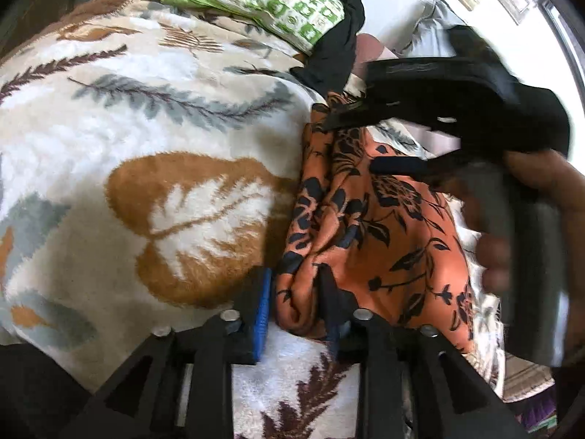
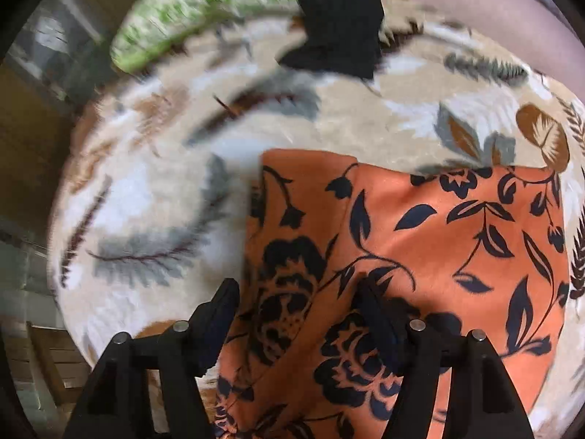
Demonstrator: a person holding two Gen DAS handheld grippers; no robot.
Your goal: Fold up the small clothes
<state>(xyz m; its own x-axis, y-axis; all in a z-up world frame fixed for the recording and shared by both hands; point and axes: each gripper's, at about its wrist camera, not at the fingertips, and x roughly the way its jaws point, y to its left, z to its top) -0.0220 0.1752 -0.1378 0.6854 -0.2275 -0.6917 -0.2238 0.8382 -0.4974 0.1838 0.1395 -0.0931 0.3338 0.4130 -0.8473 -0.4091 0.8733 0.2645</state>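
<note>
An orange cloth with a dark floral print (image 1: 369,226) lies bunched on a leaf-patterned blanket (image 1: 146,139). My left gripper (image 1: 296,303) is open, its jaws standing either side of the cloth's rolled near edge. In the left wrist view my right gripper (image 1: 351,139) reaches in from the right, held by a hand, with its fingers over the cloth's far part. In the right wrist view the cloth (image 2: 420,248) spreads flatter and my right gripper (image 2: 298,303) is open with a fold of cloth between its jaws.
A black garment (image 1: 336,29) and a green-and-white checked folded cloth (image 1: 256,3) lie at the blanket's far side; both also show in the right wrist view, the black garment (image 2: 340,18) and the checked cloth (image 2: 190,18). A white wall stands behind.
</note>
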